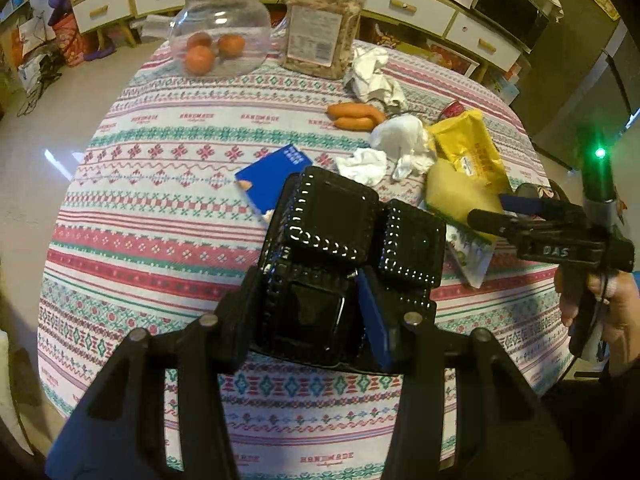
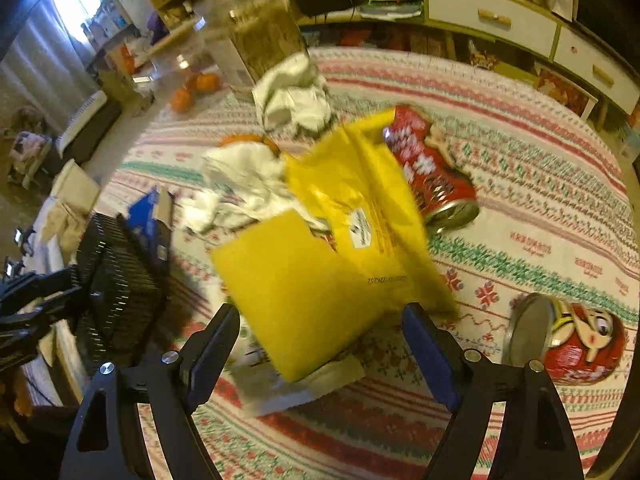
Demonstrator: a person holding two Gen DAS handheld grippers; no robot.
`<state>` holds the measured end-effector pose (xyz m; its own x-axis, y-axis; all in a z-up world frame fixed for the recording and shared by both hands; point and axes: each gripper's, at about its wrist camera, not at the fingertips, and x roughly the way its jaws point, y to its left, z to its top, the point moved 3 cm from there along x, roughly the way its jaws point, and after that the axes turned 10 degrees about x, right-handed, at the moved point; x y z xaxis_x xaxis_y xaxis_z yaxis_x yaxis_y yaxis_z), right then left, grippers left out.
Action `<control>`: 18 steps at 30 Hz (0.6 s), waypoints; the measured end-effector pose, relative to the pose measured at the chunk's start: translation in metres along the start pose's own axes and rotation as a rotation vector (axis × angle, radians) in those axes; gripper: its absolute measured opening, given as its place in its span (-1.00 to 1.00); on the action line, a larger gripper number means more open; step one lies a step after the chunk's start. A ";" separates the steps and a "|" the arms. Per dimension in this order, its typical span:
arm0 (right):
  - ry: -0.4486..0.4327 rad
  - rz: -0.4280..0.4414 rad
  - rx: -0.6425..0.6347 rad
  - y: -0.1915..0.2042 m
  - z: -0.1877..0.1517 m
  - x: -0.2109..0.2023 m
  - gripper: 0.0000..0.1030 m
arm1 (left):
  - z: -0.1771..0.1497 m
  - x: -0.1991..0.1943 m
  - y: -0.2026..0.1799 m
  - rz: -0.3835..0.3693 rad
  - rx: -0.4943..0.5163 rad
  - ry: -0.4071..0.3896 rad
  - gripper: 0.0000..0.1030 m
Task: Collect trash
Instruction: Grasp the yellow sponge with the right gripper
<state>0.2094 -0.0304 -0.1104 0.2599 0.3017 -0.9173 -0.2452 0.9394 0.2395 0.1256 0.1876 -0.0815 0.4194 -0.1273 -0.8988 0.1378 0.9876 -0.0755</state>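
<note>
My left gripper (image 1: 308,284) is shut on a black plastic compartment tray (image 1: 332,236) and holds it tilted above the patterned tablecloth (image 1: 160,240). In the right wrist view the same tray (image 2: 116,272) shows at the left. My right gripper (image 2: 322,314) stands open just over a yellow wrapper (image 2: 340,248); its pads do not touch it. A white packet (image 2: 296,392) lies under the wrapper. Crumpled white tissues (image 2: 248,188) and a crushed red can (image 2: 432,168) lie beyond. From the left wrist view the right gripper (image 1: 500,210) hovers by the yellow wrapper (image 1: 468,148).
A blue booklet (image 1: 272,176), two orange sausages (image 1: 356,116), more tissues (image 1: 376,76), a glass jar of oranges (image 1: 220,32) and a tall plastic jar (image 1: 320,20) are on the table. A cartoon-printed can (image 2: 568,336) lies at the right. Drawers (image 1: 404,4) stand behind.
</note>
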 end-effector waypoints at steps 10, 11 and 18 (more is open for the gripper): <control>-0.029 0.000 -0.067 0.018 -0.002 0.000 0.30 | -0.002 -0.003 0.006 0.008 -0.012 -0.003 -0.03; -0.033 0.005 -0.069 0.019 -0.002 -0.003 0.30 | -0.002 -0.004 0.005 0.007 -0.012 -0.005 -0.03; -0.081 0.042 -0.081 0.020 -0.010 -0.039 0.29 | 0.005 -0.013 -0.005 -0.006 0.000 -0.038 -0.03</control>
<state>0.1850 -0.0249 -0.0729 0.3215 0.3562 -0.8774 -0.3315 0.9103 0.2480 0.1236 0.1838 -0.0670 0.4524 -0.1368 -0.8813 0.1409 0.9867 -0.0809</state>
